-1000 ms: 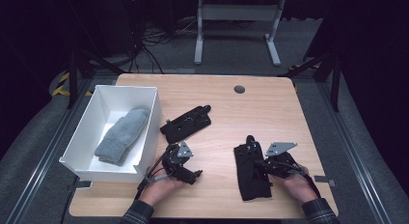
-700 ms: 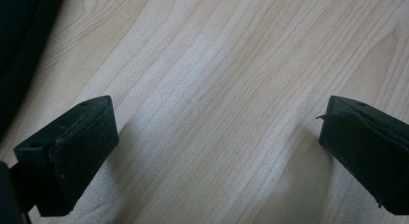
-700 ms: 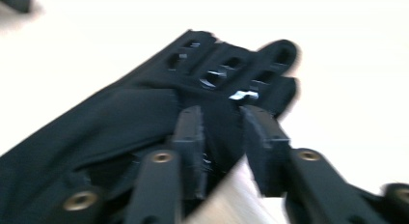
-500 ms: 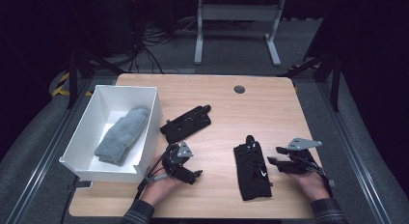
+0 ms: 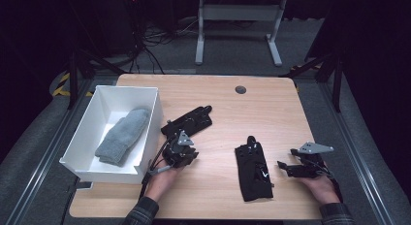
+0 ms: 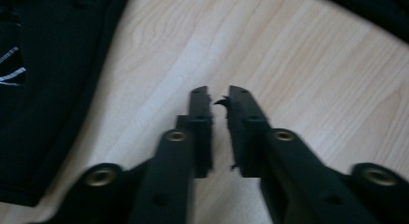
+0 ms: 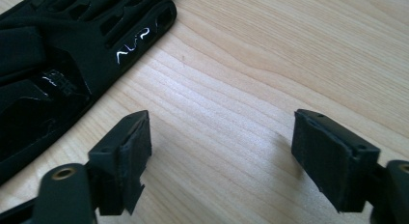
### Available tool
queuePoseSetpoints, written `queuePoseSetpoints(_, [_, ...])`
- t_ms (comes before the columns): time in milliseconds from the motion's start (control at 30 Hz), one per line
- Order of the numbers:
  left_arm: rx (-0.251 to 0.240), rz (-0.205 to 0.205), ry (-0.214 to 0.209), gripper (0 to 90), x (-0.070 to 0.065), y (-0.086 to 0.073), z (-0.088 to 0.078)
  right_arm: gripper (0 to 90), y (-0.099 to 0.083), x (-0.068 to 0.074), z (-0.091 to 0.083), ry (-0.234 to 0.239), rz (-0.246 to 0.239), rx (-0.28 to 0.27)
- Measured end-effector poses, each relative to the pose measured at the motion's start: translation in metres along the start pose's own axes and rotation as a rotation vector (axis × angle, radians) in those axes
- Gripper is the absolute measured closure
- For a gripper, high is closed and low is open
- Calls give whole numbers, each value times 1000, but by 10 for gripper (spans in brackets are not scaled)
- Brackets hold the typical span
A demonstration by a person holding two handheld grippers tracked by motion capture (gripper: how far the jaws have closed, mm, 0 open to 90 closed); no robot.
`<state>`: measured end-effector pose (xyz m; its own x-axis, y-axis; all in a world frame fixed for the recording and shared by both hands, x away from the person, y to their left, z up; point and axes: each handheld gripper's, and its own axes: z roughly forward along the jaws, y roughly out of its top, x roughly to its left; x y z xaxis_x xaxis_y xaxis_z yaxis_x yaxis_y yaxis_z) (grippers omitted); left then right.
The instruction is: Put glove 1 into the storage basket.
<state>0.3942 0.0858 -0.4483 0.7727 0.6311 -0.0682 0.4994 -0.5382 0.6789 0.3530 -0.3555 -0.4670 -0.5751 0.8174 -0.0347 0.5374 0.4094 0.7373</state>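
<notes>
Wooden table (image 5: 271,108): gloves (image 5: 253,170), white bin (image 5: 148,137).

Looks like a lab or recording studio: dark all around, black surroundings, a lit wooden table (image 5: 271,104) with a cable port (image 5: 240,89) near its far edge, loose cables (image 5: 145,40) on grey carpet beyond the far left corner, a white metal stand (image 5: 237,21) behind, yellow-black hazard tape (image 5: 63,84) on the floor

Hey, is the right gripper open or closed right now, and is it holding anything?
Open and empty. The right gripper has its jaws standing wide apart over bare table, having just been opening; the black glove lies beside it, untouched.
</notes>
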Motion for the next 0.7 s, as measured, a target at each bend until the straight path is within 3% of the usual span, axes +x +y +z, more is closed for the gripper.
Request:
queuePoseSetpoints(33, [2,-11,-2,898,1,2,0,197,-1,0,0,3,1,-5])
queuePoseSetpoints(200, [0,-36,24,899,9,17,3,177,-1,-1,1,7,3,-2])
queuePoseSetpoints(333, [-29,-52,46,900,17,27,5,174,-1,-1,1,6,3,-3])
queuePoseSetpoints(400, [-37,-52,76,900,25,34,8,173,-1,-1,1,6,3,-3])
queuePoseSetpoints(533, [-33,-59,89,900,33,40,12,174,-1,-1,1,6,3,-2])
queuePoseSetpoints(600, [-53,-68,104,899,39,44,16,173,-1,-1,1,6,3,-2])
queuePoseSetpoints(700, [-38,-73,124,899,46,46,22,172,-1,-1,1,6,3,-2])
